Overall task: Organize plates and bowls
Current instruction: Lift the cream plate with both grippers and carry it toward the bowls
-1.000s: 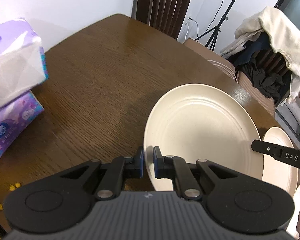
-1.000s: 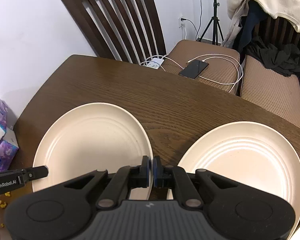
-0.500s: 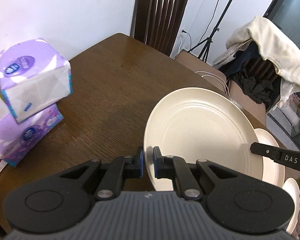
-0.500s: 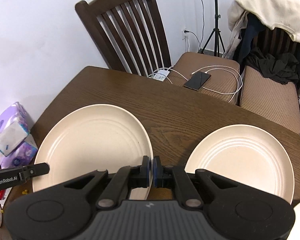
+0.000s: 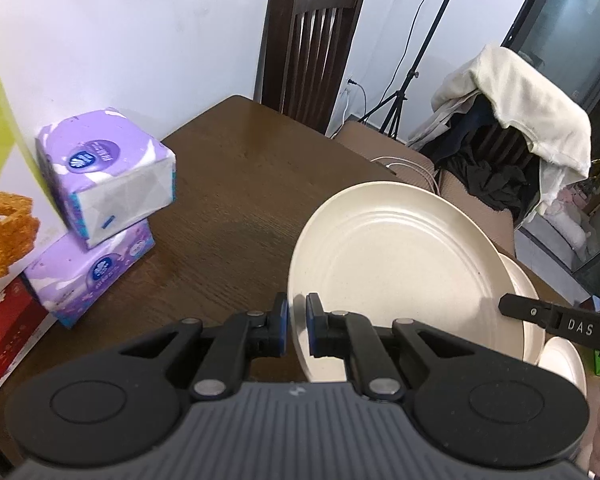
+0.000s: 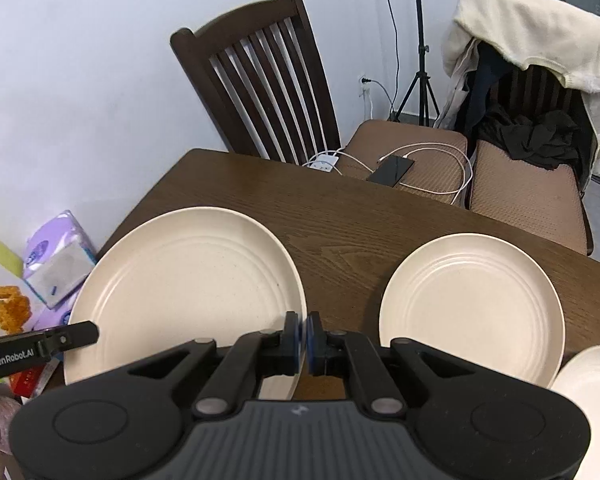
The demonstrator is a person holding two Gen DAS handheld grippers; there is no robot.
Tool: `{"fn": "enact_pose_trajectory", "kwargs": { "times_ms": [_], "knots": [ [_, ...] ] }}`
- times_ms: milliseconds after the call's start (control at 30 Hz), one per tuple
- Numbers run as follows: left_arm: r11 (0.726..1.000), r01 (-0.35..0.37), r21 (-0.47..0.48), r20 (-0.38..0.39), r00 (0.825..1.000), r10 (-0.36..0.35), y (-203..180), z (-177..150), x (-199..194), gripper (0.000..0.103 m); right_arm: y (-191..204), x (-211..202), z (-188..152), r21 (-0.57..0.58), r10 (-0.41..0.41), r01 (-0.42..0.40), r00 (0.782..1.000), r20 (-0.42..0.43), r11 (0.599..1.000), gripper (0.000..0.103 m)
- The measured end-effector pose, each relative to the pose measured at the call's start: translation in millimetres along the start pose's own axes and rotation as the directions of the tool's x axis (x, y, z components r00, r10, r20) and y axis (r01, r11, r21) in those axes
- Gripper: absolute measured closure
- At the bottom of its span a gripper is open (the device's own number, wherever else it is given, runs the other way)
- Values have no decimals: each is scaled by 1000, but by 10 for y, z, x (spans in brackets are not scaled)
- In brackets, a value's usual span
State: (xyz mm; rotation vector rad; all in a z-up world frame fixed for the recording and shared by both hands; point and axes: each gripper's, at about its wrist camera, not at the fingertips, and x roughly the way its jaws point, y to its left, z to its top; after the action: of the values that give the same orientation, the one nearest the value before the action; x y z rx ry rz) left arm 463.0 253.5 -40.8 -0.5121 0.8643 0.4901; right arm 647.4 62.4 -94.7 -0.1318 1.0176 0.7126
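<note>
Cream ridged plate, purple-white tissue boxes, dark brown wood-grain table

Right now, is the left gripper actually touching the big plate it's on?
Touching. In the left wrist view, the left gripper has its pads clamped on the near rim of the big plate, with no gap either side.

**Lighting and image quality**

Even, soft indoor light in both views; white wall slightly bluish. Faint sheen on the desk. Strong fisheye bending, dark corner vignettes. Left edge of left view smeared: tissue boxes soft. Cream plate sharp, mild shadow beneath.
</note>
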Motion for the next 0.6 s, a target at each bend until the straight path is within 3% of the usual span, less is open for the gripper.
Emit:
{"fn": "enact_pose_trajectory", "kwargs": {
  "times_ms": [600],
  "knots": [
    [998, 60, 33, 42, 997, -62, 23, -291, -720, 93, 199, -796, -512, 62, -33, 30, 998, 59, 998, 99]
  ]
}}
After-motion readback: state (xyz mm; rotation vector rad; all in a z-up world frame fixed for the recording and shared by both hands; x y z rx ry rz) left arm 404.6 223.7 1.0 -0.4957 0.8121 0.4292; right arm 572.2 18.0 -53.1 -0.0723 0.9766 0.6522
